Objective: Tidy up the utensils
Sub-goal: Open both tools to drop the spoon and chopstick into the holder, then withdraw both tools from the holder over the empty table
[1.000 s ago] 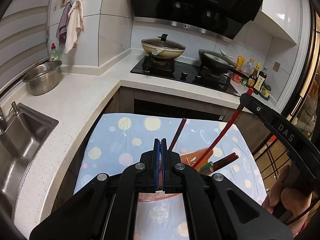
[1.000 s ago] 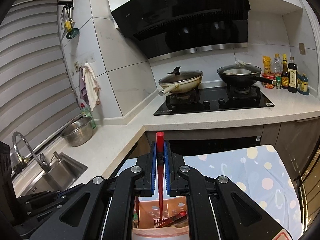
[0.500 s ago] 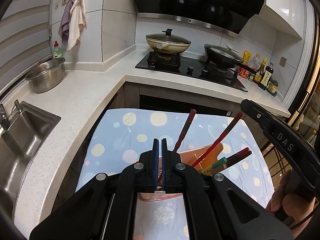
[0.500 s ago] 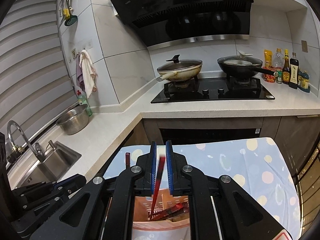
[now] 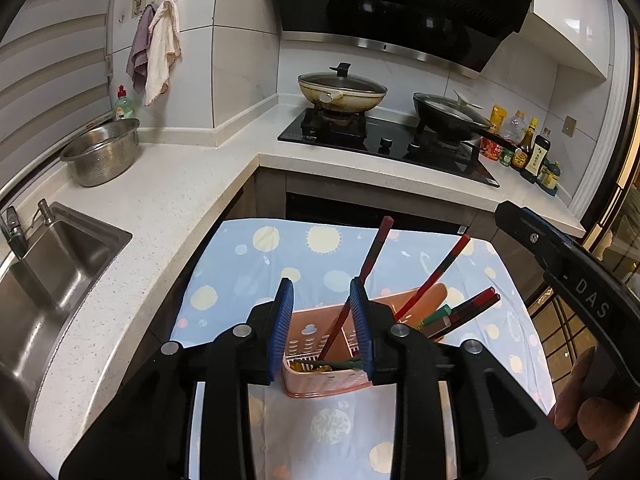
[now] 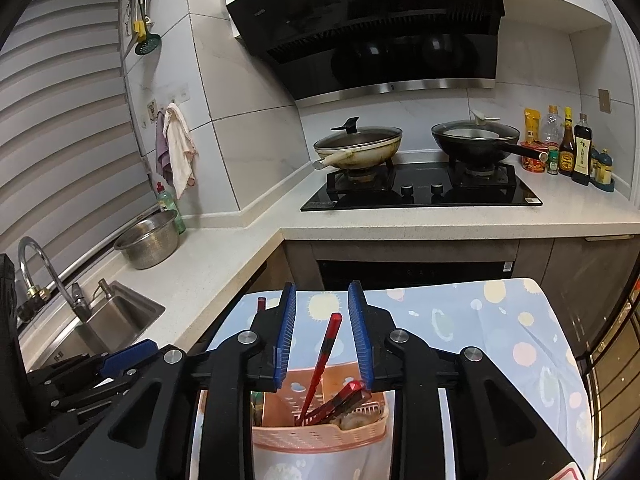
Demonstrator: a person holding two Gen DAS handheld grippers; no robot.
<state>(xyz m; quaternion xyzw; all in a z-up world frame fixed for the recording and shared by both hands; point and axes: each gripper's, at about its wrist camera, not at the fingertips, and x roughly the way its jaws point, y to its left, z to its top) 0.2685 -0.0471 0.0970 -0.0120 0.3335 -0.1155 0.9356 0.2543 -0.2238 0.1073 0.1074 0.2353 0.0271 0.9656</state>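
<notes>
Both your tongs, left (image 5: 322,332) and right (image 6: 322,336), are opening off their chopsticks (image 6: 320,364) in the basket (image 6: 320,434) at six o'clock; pull clear next.

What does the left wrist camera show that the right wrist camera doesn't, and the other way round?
Only the left wrist view shows the person's hand on the right gripper's body. Only the right wrist view shows the curved faucet and the green skimmer hanging on the wall. Both show the pink basket of red chopsticks on the dotted blue cloth, the stove, the two pans and the steel bowl.
</notes>
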